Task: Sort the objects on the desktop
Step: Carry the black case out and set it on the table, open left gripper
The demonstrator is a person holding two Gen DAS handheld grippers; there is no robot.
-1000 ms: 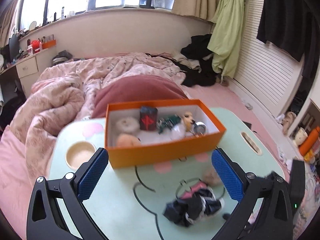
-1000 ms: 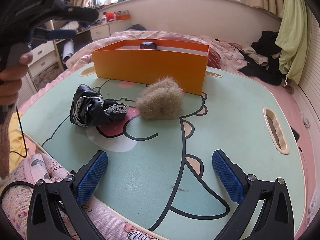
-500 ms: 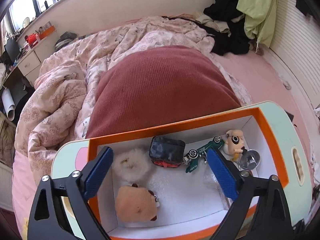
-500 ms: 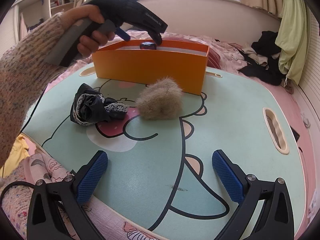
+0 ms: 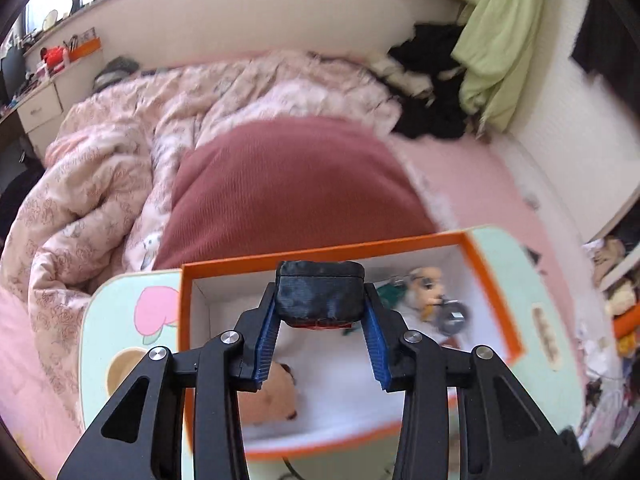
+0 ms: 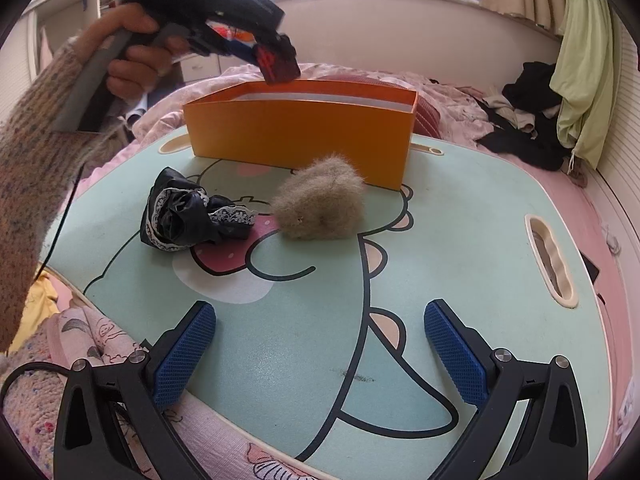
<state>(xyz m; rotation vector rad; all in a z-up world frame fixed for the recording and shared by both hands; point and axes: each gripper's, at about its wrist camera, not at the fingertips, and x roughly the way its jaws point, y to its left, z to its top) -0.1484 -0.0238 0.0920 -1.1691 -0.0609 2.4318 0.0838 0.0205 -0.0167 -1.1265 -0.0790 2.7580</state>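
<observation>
My left gripper [image 5: 320,300] hangs over the orange box [image 5: 496,304]; its jaws are closing, and the blue pads press on a small dark pouch with red marks [image 5: 320,286]. The right wrist view shows that pouch [image 6: 280,62] held just above the box's [image 6: 296,136] back rim by the left gripper [image 6: 276,54] in a person's hand. My right gripper [image 6: 320,344] stands open and empty over the near edge of the mint cartoon table [image 6: 440,240]. A tan furry toy [image 6: 320,204] and a black lace cloth [image 6: 188,212] lie in front of the box.
Inside the box lie a doll head [image 5: 424,288], a tan plush [image 5: 272,392] and a silver piece [image 5: 452,314]. The table stands on a bed with a pink quilt [image 5: 100,184] and a maroon cushion [image 5: 288,184]. A handle slot [image 6: 550,260] sits at the table's right.
The left gripper came in over the box, narrowed from wide open onto the dark pouch, and now holds it above the rim. The right gripper has not moved.
</observation>
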